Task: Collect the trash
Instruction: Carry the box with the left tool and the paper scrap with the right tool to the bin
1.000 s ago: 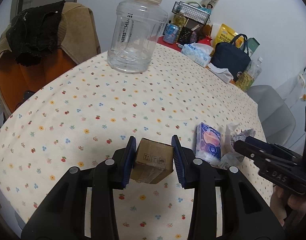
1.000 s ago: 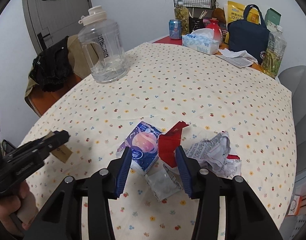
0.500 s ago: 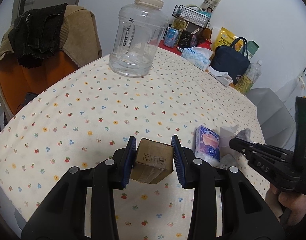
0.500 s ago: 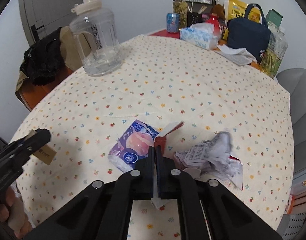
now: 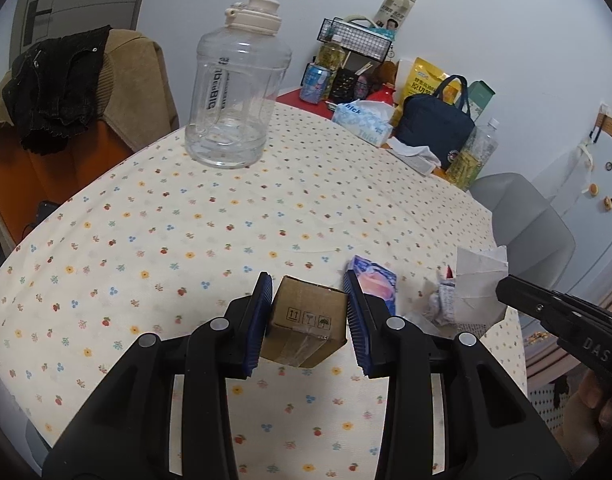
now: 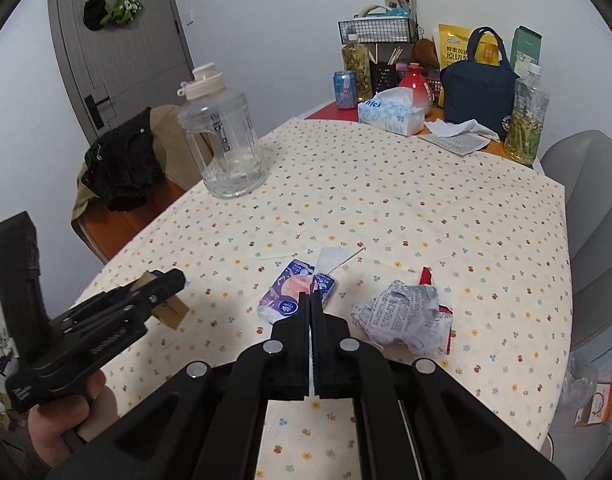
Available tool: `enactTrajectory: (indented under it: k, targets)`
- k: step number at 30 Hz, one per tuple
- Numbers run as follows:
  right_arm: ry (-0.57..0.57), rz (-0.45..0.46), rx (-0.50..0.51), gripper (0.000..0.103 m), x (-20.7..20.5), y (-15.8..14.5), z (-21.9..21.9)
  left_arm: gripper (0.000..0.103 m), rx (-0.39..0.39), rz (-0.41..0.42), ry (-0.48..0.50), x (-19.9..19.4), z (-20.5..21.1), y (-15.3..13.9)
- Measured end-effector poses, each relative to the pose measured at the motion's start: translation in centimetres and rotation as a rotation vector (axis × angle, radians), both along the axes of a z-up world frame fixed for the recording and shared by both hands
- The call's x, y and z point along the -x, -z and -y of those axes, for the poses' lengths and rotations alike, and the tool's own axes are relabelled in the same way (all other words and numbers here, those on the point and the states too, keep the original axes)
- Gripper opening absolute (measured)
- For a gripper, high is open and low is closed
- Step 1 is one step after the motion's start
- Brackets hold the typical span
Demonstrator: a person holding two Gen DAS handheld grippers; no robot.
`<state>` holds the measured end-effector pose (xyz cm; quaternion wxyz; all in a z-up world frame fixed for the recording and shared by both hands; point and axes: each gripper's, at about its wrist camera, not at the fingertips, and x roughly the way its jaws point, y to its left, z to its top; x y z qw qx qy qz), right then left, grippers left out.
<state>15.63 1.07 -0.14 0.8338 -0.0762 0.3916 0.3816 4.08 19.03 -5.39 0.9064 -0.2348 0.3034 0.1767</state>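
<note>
**A:** What is your left gripper (image 5: 306, 282) doing?

**B:** Its ribbed blue pads (image 5: 261, 312) are clamped on the two side faces of a small brown cardboard box (image 5: 306, 320). You hold the box clear of the cloth. It is matte and square-edged, with clear tape across its lower flap. The face printed with black shipping symbols points back at your camera, and the box is tilted so one lower corner dips. I cannot tell its long axis.

**A:** And your right gripper (image 6: 309, 296)?

**B:** Its black jaws are pressed together on a thin, torn white sheet (image 6: 330, 260). The sheet is flat and papery with ragged edges. It rises past the fingertips, its long axis roughly in line with the fingers.

**A:** What lies beyond them?

**B:** A glossy purple-and-pink snack pouch (image 6: 283, 294) lies flat on the cream flower-print tablecloth (image 6: 386, 200), just past your right fingertips, its long axis slanting away. Beside it is a crumpled ball of printed paper (image 6: 402, 316), creased and lumpy, with red scraps at its edge. Well apart, near the far left edge, a clear ribbed plastic jug (image 5: 235, 100) with a cream lid stands upright.
</note>
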Motion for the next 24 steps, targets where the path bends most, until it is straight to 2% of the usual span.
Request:
enactTrajectory:
  k: [12,24]
  targets:
    - [0.087,-0.024,-0.088,0.002,0.0,-1.5,6.5,0.037,-0.020,0.021,0.086,-2.4,3.8,-1.2]
    - [0.268,-0.036,-0.111,0.002,-1.7,-0.6,15.7,0.037,-0.026,0.024,0.262,-7.4,11.2,-2.0]
